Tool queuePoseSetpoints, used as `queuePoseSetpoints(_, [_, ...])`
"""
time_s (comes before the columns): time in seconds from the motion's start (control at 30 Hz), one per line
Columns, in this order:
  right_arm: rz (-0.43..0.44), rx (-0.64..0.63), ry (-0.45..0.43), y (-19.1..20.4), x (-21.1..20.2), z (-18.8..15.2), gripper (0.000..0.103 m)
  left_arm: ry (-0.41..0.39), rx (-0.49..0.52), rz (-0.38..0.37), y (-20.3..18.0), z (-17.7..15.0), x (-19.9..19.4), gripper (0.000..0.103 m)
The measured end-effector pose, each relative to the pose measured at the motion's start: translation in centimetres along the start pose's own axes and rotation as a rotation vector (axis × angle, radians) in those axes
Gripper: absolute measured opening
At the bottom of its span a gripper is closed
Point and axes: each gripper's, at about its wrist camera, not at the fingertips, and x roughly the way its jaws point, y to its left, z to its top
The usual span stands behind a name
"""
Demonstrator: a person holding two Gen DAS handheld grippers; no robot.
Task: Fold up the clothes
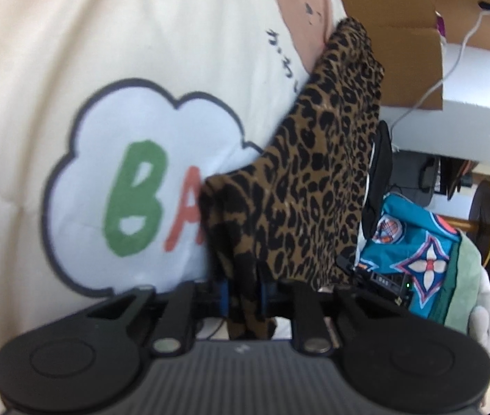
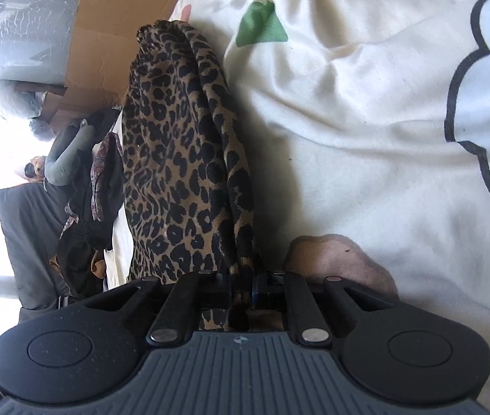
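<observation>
Both the left gripper (image 1: pixel 243 297) and right gripper (image 2: pixel 243 285) were clamped on the leopard-print garment (image 1: pixel 314 173), its length running forward from each.

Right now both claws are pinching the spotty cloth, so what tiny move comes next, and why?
Probably pull the left claw and right claw gently apart: the leopard-print cloth hangs bunched and creased between them, so it needs spreading before any fold.
</observation>
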Motion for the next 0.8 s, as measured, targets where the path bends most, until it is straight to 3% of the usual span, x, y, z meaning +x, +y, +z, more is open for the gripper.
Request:
queuePoseSetpoints(0.23, [-0.007,0.020,-0.043,1.0,-0.8,-1.4,0.006,-0.035,0.075,0.026,-1.7,0.0,-1.5,0.008])
queuePoseSetpoints(0.4, [-0.029,0.030,-0.057,3.0,-1.5,-2.4,0.006,-0.030,0.173,0.104,-4.1,0.0,-2.9,0.007])
queuePoseSetpoints(0.8, [-0.052,-0.023,-0.013,8.9,-4.1,-4.0,0.006,-0.045,0.309,0.218,-11.3,0.0,-8.7,0.006])
